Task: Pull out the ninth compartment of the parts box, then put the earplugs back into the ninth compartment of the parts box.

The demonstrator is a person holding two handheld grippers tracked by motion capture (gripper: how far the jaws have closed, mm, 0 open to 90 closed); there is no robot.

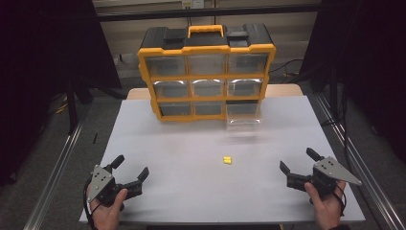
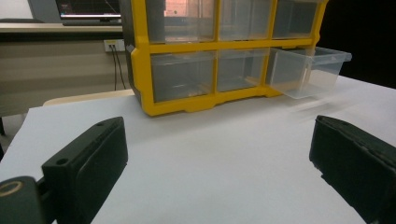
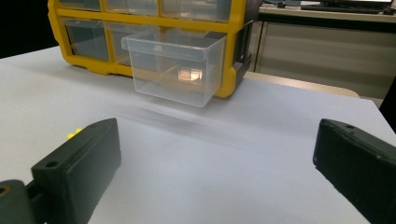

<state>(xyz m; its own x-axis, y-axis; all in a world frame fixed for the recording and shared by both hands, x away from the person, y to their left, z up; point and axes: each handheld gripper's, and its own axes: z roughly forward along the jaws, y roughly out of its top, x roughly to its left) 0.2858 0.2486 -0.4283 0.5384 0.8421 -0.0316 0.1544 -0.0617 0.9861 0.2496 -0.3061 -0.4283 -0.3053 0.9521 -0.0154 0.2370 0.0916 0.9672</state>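
Observation:
A yellow and black organiser (image 1: 207, 72) with nine clear drawers stands at the back of the white table (image 1: 191, 143). Its bottom right drawer (image 1: 243, 115) is pulled out and looks empty; the same drawer (image 2: 309, 70) (image 3: 173, 65) juts from the frame in both gripper views. A small yellow piece (image 1: 227, 160) lies on the table's middle, and peeks out as a yellow piece (image 3: 74, 134) behind the jaw in the right gripper view. My left gripper (image 1: 130, 166) rests open at the front left, my right gripper (image 1: 297, 160) open at the front right. Nothing sits between either pair of jaws.
The organiser (image 2: 210, 56) carries a yellow handle (image 1: 206, 29) on top. Metal rails (image 1: 57, 167) run along both sides of the table. A desk with a monitor (image 2: 88, 9) stands behind, and dark curtains hang left and right.

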